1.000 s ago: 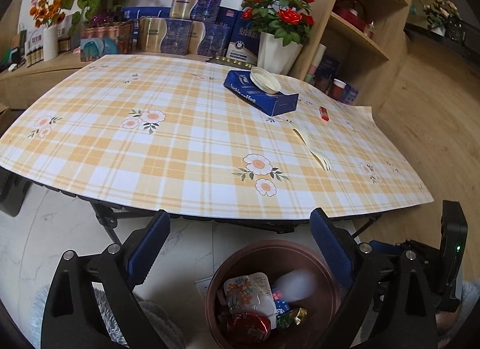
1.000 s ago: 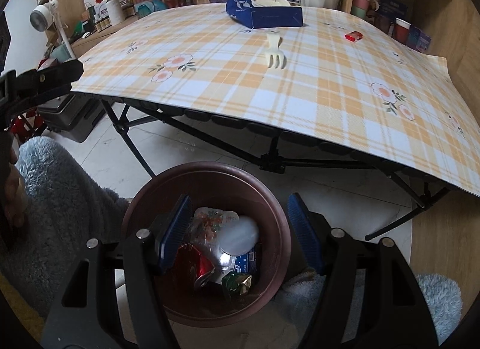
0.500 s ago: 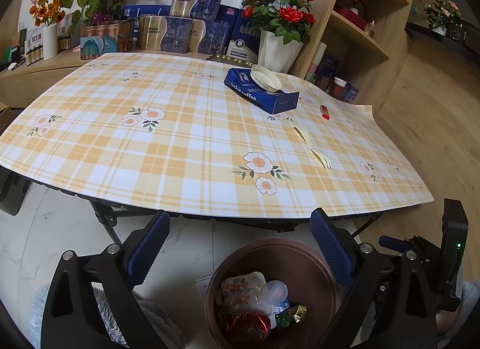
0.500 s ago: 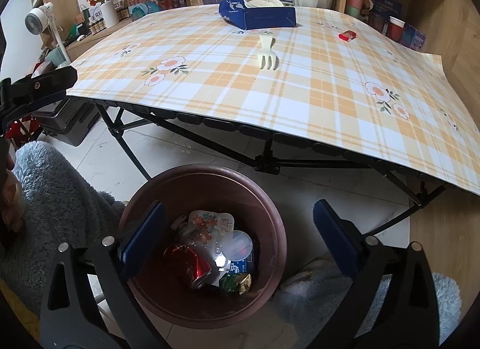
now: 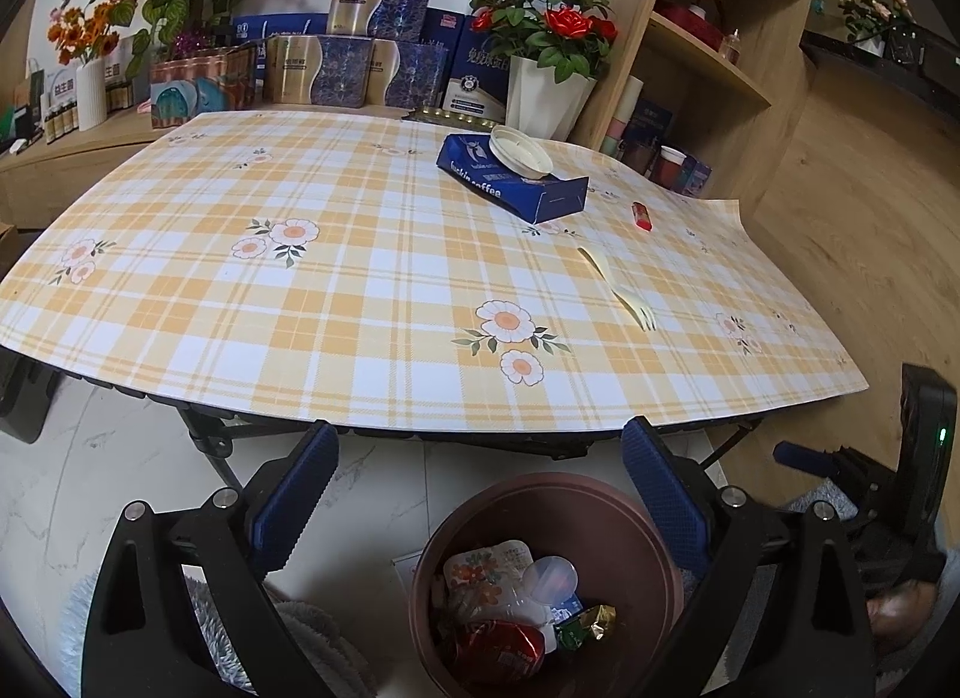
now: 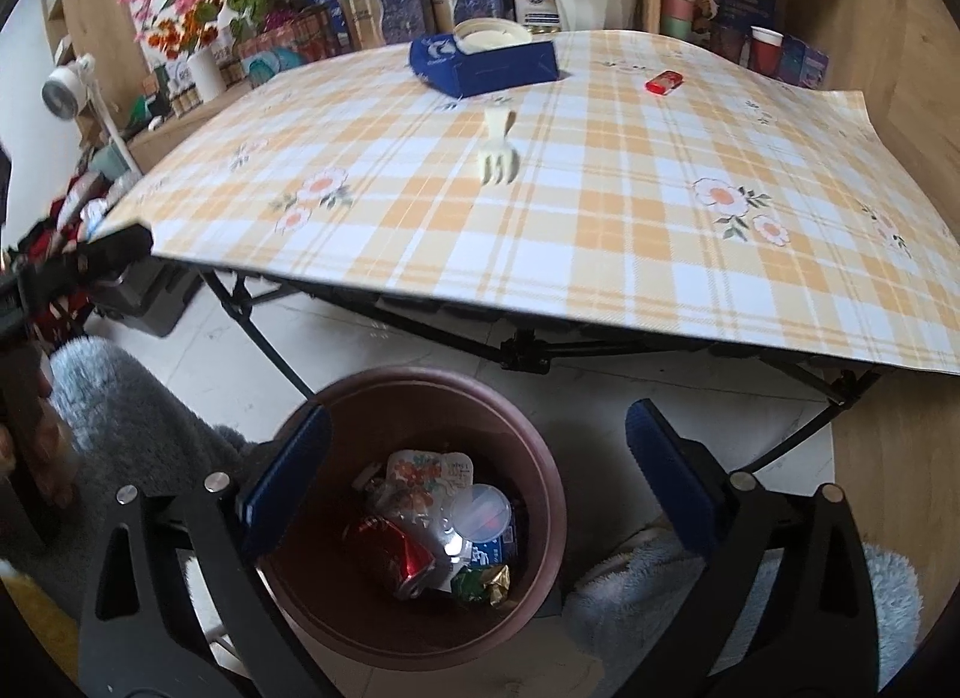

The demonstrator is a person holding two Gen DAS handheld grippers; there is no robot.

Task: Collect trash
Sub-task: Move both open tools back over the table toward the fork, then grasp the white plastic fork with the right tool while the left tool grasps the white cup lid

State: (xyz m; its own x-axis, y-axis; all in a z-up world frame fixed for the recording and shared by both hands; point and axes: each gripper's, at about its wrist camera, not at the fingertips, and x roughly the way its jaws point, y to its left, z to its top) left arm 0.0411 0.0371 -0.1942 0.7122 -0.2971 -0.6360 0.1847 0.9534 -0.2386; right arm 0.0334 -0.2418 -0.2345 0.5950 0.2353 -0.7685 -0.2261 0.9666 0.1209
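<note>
A brown round bin (image 5: 636, 512) (image 6: 534, 440) stands on the floor below the table's front edge, holding a red can (image 6: 390, 551), a clear cup (image 6: 483, 515), a flowered lid (image 6: 429, 476) and wrappers. On the plaid table lie a cream plastic fork (image 5: 624, 290) (image 6: 497, 149), a small red wrapper (image 5: 641, 216) (image 6: 663, 81), and a blue carton (image 5: 516, 188) (image 6: 480, 68) with a white lid (image 5: 519, 150) on top. My left gripper (image 5: 477, 488) and right gripper (image 6: 477, 470) are both open and empty above the bin.
The table (image 5: 240, 308) has folding black legs (image 6: 528, 350). Boxes, flower vases (image 5: 546, 98) and wooden shelves (image 5: 708, 56) stand behind it. Grey fluffy slippers (image 6: 690, 602) lie on the tiled floor beside the bin.
My right gripper opened wide over the bin and has lifted and tilted up toward the table. The clear cup now lies in the bin. My left gripper has barely moved.
</note>
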